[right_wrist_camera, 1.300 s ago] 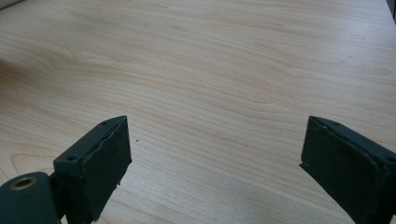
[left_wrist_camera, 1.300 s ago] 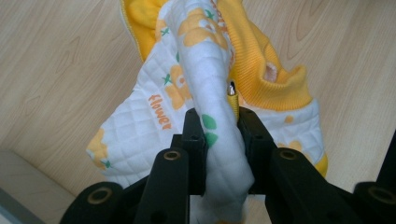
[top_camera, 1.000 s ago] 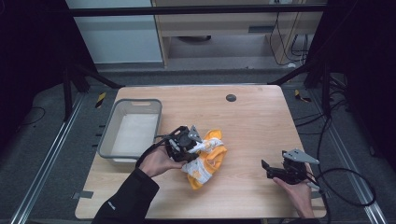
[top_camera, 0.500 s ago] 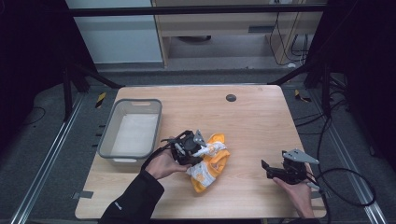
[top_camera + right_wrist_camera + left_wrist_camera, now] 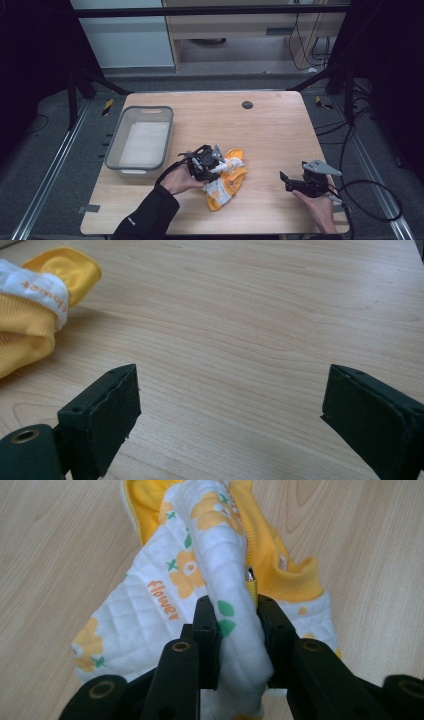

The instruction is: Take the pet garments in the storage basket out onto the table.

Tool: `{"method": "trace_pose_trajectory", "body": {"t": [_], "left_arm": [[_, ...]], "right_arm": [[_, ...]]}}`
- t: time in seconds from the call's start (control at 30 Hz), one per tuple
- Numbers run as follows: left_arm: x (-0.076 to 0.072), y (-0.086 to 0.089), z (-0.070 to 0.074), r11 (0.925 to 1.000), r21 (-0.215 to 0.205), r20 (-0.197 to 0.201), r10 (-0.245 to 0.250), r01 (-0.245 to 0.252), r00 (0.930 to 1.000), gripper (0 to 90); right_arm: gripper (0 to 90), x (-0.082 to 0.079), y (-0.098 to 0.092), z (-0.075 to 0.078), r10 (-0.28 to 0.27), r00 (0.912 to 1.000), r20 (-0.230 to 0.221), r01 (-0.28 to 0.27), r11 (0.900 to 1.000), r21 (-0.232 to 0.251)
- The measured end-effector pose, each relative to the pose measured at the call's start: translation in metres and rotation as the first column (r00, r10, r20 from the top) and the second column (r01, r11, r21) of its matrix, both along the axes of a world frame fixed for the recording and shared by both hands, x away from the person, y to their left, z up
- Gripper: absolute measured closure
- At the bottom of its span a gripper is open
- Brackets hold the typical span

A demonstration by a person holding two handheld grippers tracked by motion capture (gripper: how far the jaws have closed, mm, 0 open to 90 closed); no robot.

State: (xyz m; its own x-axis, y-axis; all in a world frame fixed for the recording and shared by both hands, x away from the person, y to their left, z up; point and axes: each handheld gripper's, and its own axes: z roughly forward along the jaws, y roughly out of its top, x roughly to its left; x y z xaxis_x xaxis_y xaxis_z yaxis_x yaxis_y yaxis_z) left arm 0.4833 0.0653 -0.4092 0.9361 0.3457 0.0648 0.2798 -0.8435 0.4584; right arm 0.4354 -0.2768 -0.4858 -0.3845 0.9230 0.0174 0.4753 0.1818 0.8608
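Garment (image 5: pixel 200 575): quilted, flower-printed, yellow-trimmed; bunched on the table (image 5: pixel 270 130) near its front edge.
Left tool (image 5: pixel 235 630): clamped on a white fold.
Right tool (image 5: pixel 227 410): wide, holding nothing, well apart.
Risk: thin fold may slip if pulled hard.
Room: bin (image 5: pixel 117 145) close on the left; bare wood beyond.

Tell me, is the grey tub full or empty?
Empty. The high view looks down into the grey tub and shows its bare pale bottom. The flowery yellow garment lies outside it on the wooden table.
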Motion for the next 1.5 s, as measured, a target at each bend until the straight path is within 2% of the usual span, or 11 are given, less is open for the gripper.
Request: {"method": "trace_pose_trajectory", "body": {"t": [0.27, 0.33, 0.6, 0.77, 0.97, 1.13, 1.23, 1.3, 1.5], "left_arm": [[0.001, -0.001, -0.006, 1.0000, 0.006, -0.002, 0.006, -0.006, 1.0000, 64.8], [0.001, -0.001, -0.007, 1.0000, 0.006, 0.001, 0.007, -0.007, 1.0000, 59.6], [0.000, 0.002, -0.007, 0.9997, -0.008, 0.005, 0.021, -0.021, 0.9998, 49.1], [-0.002, 0.006, -0.005, 0.9989, -0.040, 0.020, 0.025, -0.024, 0.9995, 39.6], [-0.003, 0.010, 0.000, 0.9968, -0.073, 0.038, 0.035, -0.032, 0.9987, 32.9], [-0.006, 0.015, 0.006, 0.9909, -0.128, 0.051, 0.048, -0.041, 0.9975, 29.1], [-0.009, 0.022, 0.010, 0.9843, -0.166, 0.071, 0.072, -0.059, 0.9949, 26.6], [-0.010, 0.024, 0.011, 0.9822, -0.176, 0.075, 0.080, -0.066, 0.9939, 25.9], [-0.016, 0.038, 0.013, 0.9678, -0.235, 0.111, 0.120, -0.091, 0.9866, 23.3]], "right_arm": [[8.4, -0.001, 0.000, 0.000, 0.001, 1.0000, -0.002, -0.001, 1.000, 0.004], [8.5, -0.001, 0.000, 0.000, 0.000, 1.0000, -0.002, 0.000, 1.000, 0.004], [8.4, -0.001, 0.000, 0.001, 0.001, 1.0000, -0.002, -0.001, 1.000, 0.005], [8.4, 0.000, 0.000, 0.000, 0.002, 1.0000, 0.000, -0.002, 1.000, -0.001], [8.4, -0.001, 0.000, 0.000, 0.000, 1.0000, -0.002, 0.000, 1.000, 0.003], [8.4, 0.000, 0.000, 0.000, 0.001, 1.0000, 0.002, -0.001, 1.000, -0.005], [8.3, -0.001, 0.000, 0.000, -0.001, 1.0000, -0.003, 0.001, 1.000, 0.005], [8.3, -0.001, 0.000, 0.000, -0.001, 1.0000, -0.003, 0.001, 1.000, 0.004], [8.1, 0.000, 0.000, 0.000, 0.000, 1.0000, -0.002, 0.000, 1.000, -0.002]]}}
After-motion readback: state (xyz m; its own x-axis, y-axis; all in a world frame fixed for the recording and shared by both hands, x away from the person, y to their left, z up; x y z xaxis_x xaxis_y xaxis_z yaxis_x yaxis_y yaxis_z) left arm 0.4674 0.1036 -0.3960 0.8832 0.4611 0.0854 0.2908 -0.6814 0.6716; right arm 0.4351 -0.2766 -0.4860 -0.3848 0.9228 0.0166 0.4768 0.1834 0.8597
